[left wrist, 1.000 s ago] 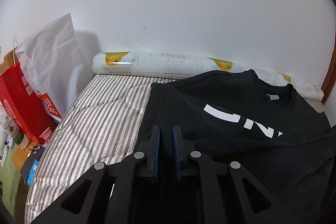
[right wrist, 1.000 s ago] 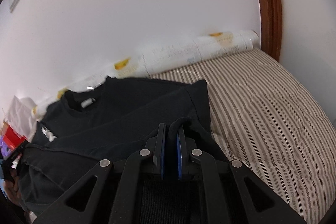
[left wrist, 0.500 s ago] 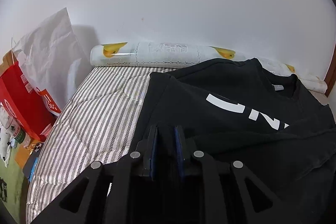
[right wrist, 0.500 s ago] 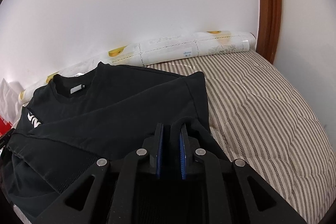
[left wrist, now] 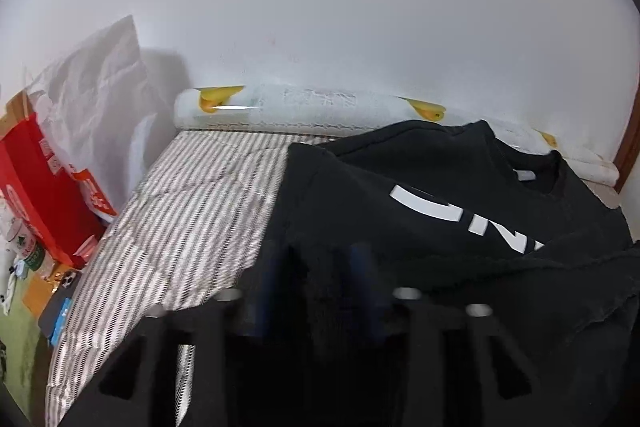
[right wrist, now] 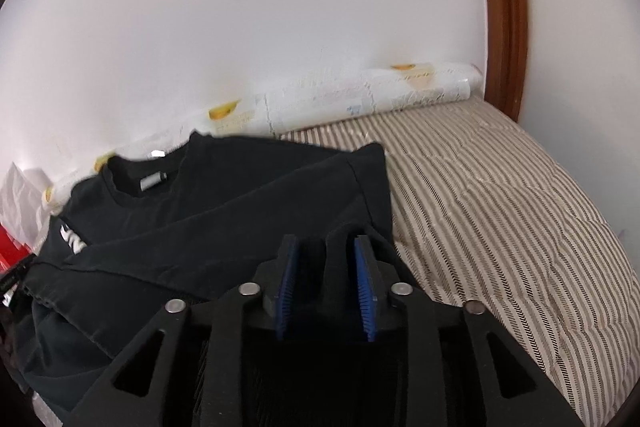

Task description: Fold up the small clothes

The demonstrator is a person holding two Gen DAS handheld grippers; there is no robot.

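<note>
Left gripper (left wrist: 316, 267) fingers parted, blurred, cloth between, grip uncertain; right gripper (right wrist: 326, 263) fingers parted, releasing; black T-shirt (right wrist: 224, 203) on striped bed (right wrist: 500, 195), bottom folded up; side folds remaining

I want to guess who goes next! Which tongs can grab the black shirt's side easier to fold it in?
Probably right: the right tongs are open astride a raised fold at the edge of the black shirt. The left tongs, open too, look blurred.
</note>
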